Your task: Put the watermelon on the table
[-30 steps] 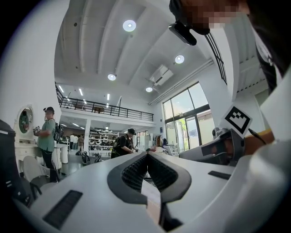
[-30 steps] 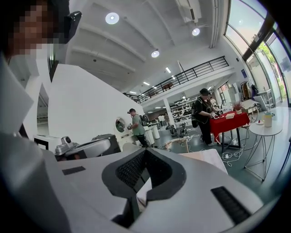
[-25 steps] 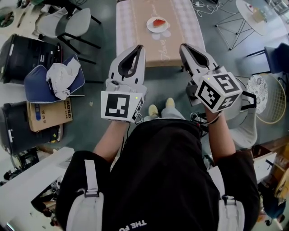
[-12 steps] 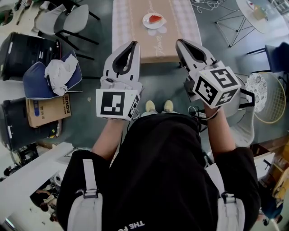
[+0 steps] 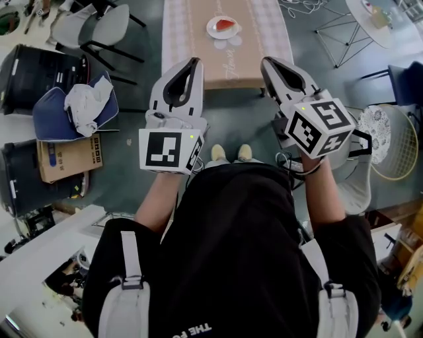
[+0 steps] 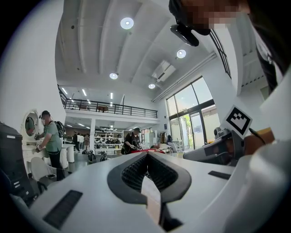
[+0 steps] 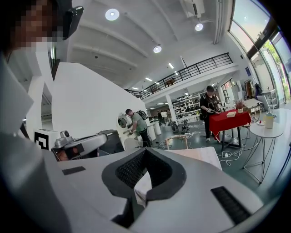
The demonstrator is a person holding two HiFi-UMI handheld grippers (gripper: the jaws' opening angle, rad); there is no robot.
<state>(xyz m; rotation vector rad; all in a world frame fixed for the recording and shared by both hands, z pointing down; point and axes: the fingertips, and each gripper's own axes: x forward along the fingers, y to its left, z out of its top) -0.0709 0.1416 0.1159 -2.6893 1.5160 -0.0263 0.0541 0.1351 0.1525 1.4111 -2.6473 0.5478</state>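
A red watermelon slice (image 5: 225,25) lies on a white plate (image 5: 213,30) on the long brown table (image 5: 198,53) with a pale cloth, at the top of the head view. Both grippers are held out side by side in front of the person, short of the table's near end. The left gripper (image 5: 193,62) is shut and holds nothing; its jaw tips meet in the left gripper view (image 6: 146,154). The right gripper (image 5: 266,63) is also shut and empty (image 7: 146,151). Past its jaws the table's cloth (image 7: 200,157) shows.
Left of the person stand a blue chair with a white cloth (image 5: 79,109), a cardboard box (image 5: 66,158), black bins (image 5: 33,72) and grey chairs (image 5: 112,26). A round white table (image 5: 377,20) and a wire chair (image 5: 396,145) are on the right. Other people (image 7: 136,125) stand farther off.
The table and plate have slid a little up and left in the head view. Both grippers stay shut and side by side.
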